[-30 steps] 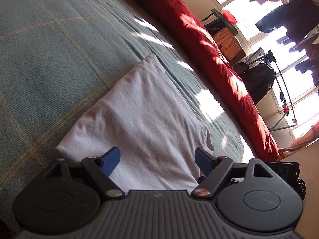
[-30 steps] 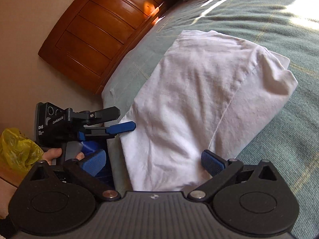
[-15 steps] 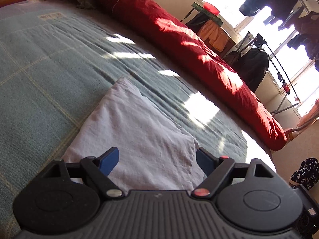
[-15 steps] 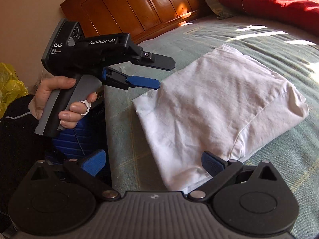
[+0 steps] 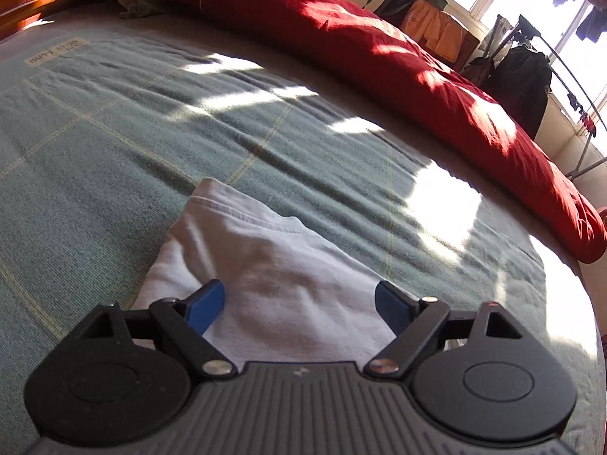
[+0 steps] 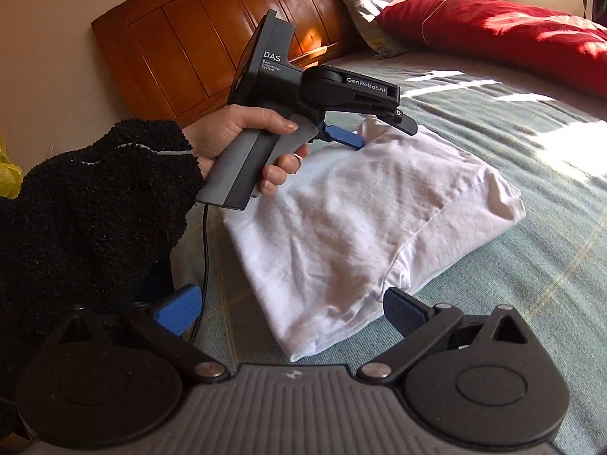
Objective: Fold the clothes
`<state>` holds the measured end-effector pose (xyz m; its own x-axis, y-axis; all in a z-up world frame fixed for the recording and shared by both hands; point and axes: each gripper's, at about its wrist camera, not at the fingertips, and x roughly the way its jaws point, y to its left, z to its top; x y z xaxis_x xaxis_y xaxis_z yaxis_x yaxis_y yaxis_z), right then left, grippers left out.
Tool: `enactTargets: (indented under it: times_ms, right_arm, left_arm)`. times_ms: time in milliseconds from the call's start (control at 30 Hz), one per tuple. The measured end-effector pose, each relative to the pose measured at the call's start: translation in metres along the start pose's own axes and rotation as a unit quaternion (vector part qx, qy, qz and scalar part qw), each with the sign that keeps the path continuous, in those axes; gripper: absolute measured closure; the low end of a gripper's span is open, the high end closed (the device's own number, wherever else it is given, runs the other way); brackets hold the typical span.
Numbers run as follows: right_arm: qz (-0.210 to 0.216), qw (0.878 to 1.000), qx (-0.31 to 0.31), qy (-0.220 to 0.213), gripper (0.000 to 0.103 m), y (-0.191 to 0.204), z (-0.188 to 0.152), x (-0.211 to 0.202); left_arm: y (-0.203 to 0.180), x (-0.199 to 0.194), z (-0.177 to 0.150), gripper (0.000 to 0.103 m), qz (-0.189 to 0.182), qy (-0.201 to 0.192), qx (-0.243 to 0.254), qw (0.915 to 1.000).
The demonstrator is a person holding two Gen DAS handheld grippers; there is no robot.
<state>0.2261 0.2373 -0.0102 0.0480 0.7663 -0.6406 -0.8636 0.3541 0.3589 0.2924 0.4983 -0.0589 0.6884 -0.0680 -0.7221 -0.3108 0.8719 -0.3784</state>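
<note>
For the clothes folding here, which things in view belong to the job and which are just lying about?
Job:
- white folded garment
- left gripper, open
- right gripper, open
- green bedspread, work surface

Lying about:
- red duvet
- grey pillow
- wooden headboard
- hanging clothes

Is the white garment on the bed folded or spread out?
Folded. The white garment lies as a compact, layered rectangle on the green blanket, its hems doubled at the edges.

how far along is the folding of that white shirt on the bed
Mostly done: the white shirt lies as a compact folded bundle on the green bedspread. In hand: nothing. The left gripper hangs open above its far edge, and the right gripper is open near its close corner. Left: perhaps a final tidy or moving it aside.
</note>
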Motion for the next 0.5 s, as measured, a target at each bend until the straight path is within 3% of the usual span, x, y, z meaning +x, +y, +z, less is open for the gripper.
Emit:
enactTargets:
  times_ms: [100,267,433,500]
  right_arm:
    - [-0.026,1.0,0.015,0.006,0.0,-0.006,0.002,-0.001]
    - [-0.018,0.999,0.035,0.006,0.0,-0.012,-0.001,-0.001]
    - [-0.035,0.999,0.024,0.008,0.0,-0.011,-0.004,-0.007]
    - [-0.037,0.999,0.026,0.007,0.0,-0.013,-0.005,-0.011]
  left_arm:
    - [-0.031,-0.013,-0.007,0.017,-0.025,0.004,0.039,0.9989]
    - [-0.08,-0.012,-0.028,0.017,-0.056,0.018,0.104,0.9929]
    - [-0.077,0.016,-0.034,0.017,-0.033,0.041,0.096,0.994]
    - [-0.076,0.011,-0.034,0.017,-0.037,0.031,0.085,0.9952]
